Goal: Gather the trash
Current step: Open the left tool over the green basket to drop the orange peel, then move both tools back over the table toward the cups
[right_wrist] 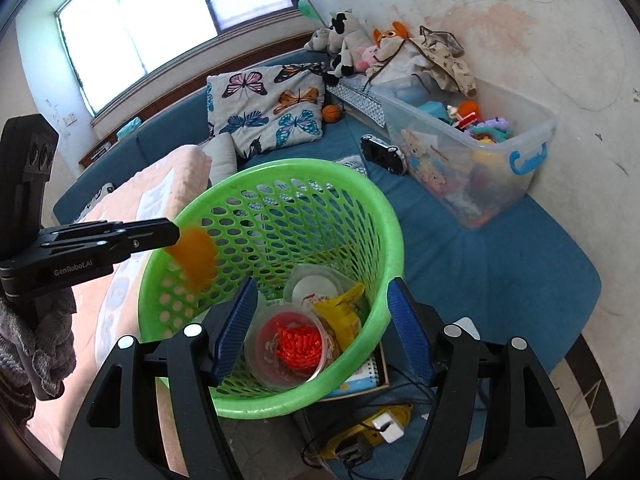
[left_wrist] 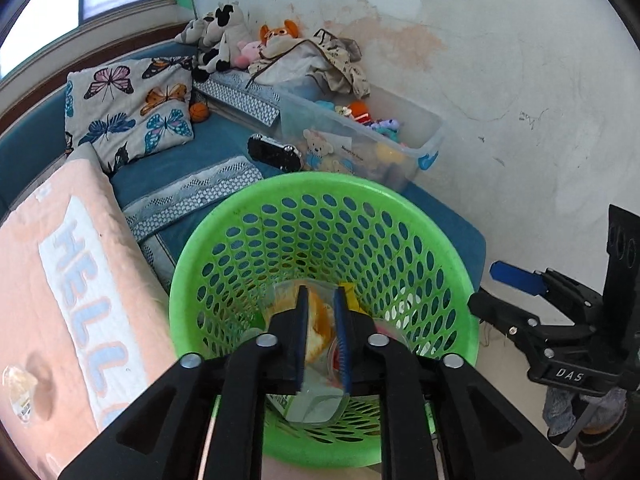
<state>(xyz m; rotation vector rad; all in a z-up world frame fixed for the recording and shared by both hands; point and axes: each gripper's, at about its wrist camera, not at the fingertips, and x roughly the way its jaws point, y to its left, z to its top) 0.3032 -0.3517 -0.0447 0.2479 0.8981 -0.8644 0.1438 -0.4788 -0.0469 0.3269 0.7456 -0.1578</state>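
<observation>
the left gripper [left_wrist: 322, 332] hangs over the near rim of the green basket [left_wrist: 448, 240], its blue ribbed pads narrowed onto a clear plastic cup with orange inside [left_wrist: 316, 360]; in the right view that cup [right_wrist: 194, 258] looks blurred at the basket's left rim. the right gripper [right_wrist: 320, 328] is spread wide and holds nothing, one pad inside the basket [right_wrist: 384, 216], the other outside its right wall. on the basket's floor lie a round clear tub of red bits [right_wrist: 290, 346], a crumpled yellow wrapper [right_wrist: 340, 314] and a white-lidded cup [right_wrist: 314, 286], touching one another. the basket wall is perforated plastic with a smooth rolled rim. beyond the basket stretches open blue bedding [right_wrist: 500, 248], then a clear toy bin [right_wrist: 472, 148] against the wall.
</observation>
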